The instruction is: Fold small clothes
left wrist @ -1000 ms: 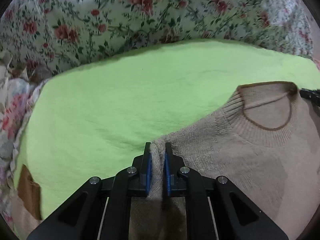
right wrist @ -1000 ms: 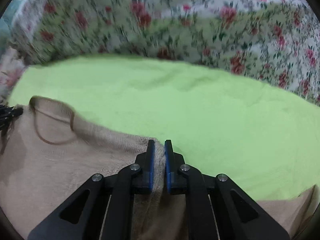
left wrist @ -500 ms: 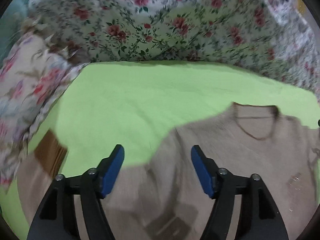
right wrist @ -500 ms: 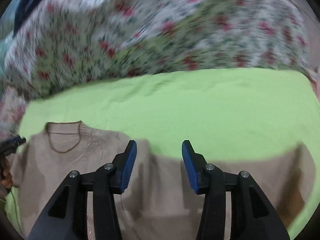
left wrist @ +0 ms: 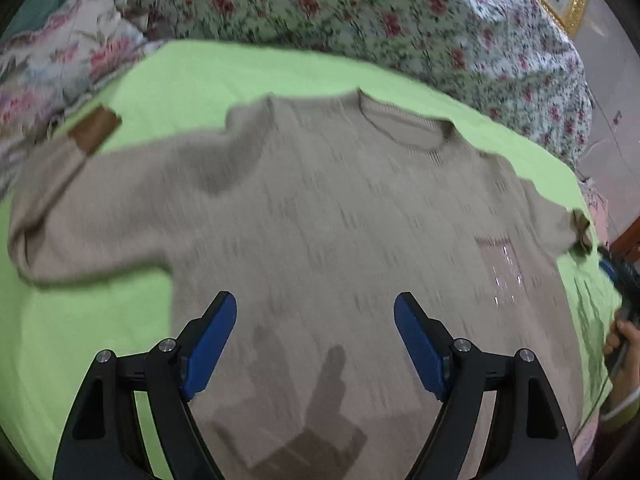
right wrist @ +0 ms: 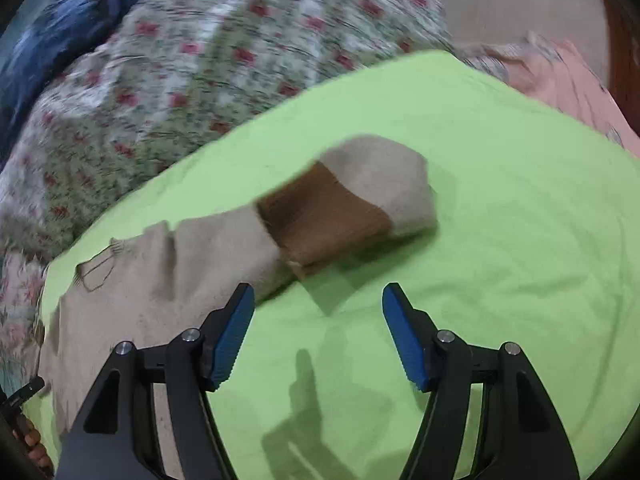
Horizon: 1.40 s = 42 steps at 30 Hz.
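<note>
Two wrist fisheyes angled down, close over the shared sweater (left wrist: 320,208) and green sheet (right wrist: 500,200).

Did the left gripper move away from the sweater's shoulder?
Yes. The left gripper let go and pulled back from the neckline toward the sweater's lower body; the green sheet now shows farther off.

A bed carried everything — its top was covered by a bright green sheet (left wrist: 248,76), smooth apart from slight creases. Directly on the sheet lay a beige knitted sweater (left wrist: 320,216), spread flat with its neckline toward the far side and both sleeves out to the sides. One brown-cuffed sleeve (right wrist: 344,200) seemed folded back on itself, though blur made that uncertain. A floral quilt (left wrist: 400,12) was bunched along the sheet's far edge.
</note>
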### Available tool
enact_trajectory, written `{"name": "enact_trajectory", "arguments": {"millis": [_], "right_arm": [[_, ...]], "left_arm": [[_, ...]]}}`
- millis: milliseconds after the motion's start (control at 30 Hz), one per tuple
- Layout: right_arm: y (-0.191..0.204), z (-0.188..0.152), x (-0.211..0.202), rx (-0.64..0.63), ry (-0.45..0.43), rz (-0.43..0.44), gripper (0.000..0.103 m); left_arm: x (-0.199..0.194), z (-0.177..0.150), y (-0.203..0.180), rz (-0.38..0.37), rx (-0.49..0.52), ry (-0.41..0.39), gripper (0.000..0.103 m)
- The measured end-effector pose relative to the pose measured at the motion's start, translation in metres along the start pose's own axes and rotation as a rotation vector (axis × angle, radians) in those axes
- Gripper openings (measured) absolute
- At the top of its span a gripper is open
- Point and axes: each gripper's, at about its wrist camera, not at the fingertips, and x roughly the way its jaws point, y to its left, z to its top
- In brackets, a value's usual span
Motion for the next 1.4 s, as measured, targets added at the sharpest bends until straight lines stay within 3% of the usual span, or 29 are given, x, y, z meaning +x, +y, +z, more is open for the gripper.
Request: {"name": "enact_trajectory", "arguments": {"millis": [67,167,233,267,300,333,367,500,567,733,900,1100,1300,1333,1367,1400], "right_arm": [[0.013,0.006,0.001,-0.074,-0.035,-0.005,0.068],[0.028,0.016,0.023,-0.17,-0.014,-0.025,0.076],[0.026,0.021,0.048,-0.187,0.039,-0.12,0.076],[0.02,0.023,0.06,-0.175,0.068,-0.159,0.067],[0.014,0.025,0.066,-0.15,0.087,-0.162,0.033],[0.006,0.028,0.071,-0.094,0.117,-0.138,0.017],[0.0,0.03,0.07,-0.034,0.129,-0.111,0.013],[0.031,0.033,0.038,-0.026,0.082,0.032,0.012],[0.064,0.03,0.024,-0.042,0.096,0.161,0.012],[0.177,0.01,0.016,-0.113,0.211,0.507,0.012],[0.289,-0.026,0.032,-0.189,0.361,0.726,0.012],[0.371,-0.088,0.066,-0.237,0.525,0.817,0.012],[0.396,-0.126,0.102,-0.227,0.614,0.793,0.018],[0.397,-0.127,0.107,-0.216,0.623,0.797,0.021],[0.396,-0.129,0.111,-0.199,0.641,0.805,0.031],[0.394,-0.13,0.112,-0.186,0.653,0.808,0.051]], "left_arm": [[0.002,-0.013,-0.005,-0.006,0.006,0.028,0.082],[0.004,-0.025,-0.011,-0.009,0.015,0.048,0.082],[0.005,-0.029,-0.013,-0.004,0.018,0.061,0.082],[0.004,-0.031,-0.014,-0.002,0.018,0.063,0.082],[0.001,-0.032,-0.013,-0.007,0.015,0.063,0.082],[-0.001,-0.033,-0.012,-0.012,0.012,0.062,0.082],[-0.002,-0.033,-0.011,-0.015,0.009,0.063,0.082],[-0.007,-0.037,-0.007,-0.033,0.004,0.062,0.082],[-0.008,-0.038,-0.006,-0.04,0.007,0.062,0.082],[-0.013,-0.049,-0.006,-0.08,0.021,0.059,0.082],[-0.023,-0.056,0.003,-0.112,0.013,0.047,0.082],[-0.024,-0.056,0.027,-0.143,-0.045,0.057,0.083],[-0.015,-0.051,0.046,-0.188,-0.117,0.076,0.083],[-0.014,-0.049,0.047,-0.193,-0.122,0.074,0.083],[-0.011,-0.046,0.048,-0.2,-0.126,0.07,0.083],[-0.008,-0.043,0.048,-0.208,-0.131,0.069,0.084]]}}
